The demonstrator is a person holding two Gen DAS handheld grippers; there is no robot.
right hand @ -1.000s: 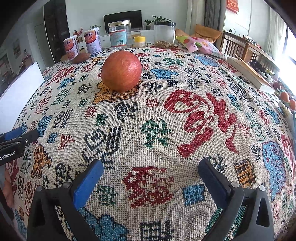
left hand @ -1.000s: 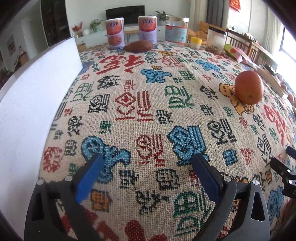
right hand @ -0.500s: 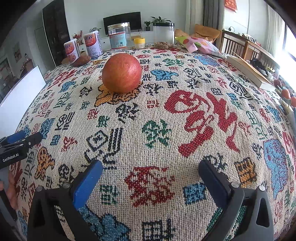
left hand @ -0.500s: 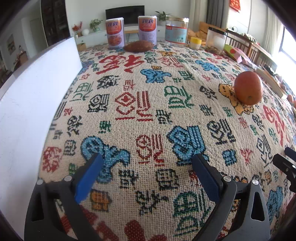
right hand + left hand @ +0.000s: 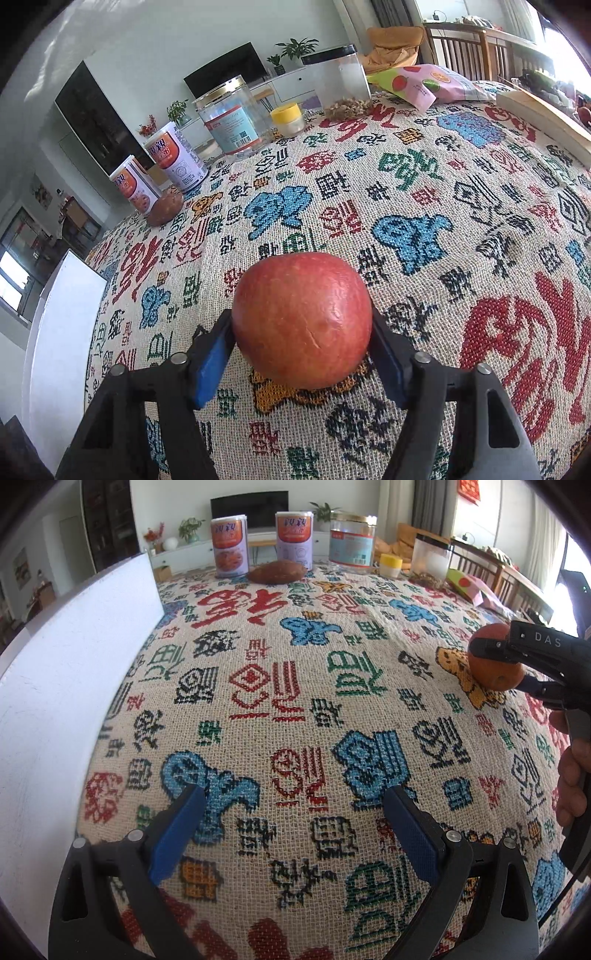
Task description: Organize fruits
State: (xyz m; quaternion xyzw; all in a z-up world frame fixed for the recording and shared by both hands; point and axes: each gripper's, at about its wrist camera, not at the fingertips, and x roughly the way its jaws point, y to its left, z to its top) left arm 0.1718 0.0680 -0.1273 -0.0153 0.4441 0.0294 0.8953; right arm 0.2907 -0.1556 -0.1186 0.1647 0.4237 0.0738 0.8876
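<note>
Two blue pads of the right tool (image 5: pixel 301 343) touch both sides of the apple (image 5: pixel 302 320), which rests on the patterned worktop (image 5: pixel 424 206). The left tool (image 5: pixel 291 829) is wide, holding nothing, near the white board (image 5: pixel 66 701).

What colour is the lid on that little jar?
Yellow; the little jar shows best in the right wrist view.

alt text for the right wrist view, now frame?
A round red apple sits on the patterned woven tablecloth between the blue-padded fingers of the right gripper, which touch or nearly touch its sides. Behind stand two printed cans, a brown sweet potato and clear plastic jars.
</note>
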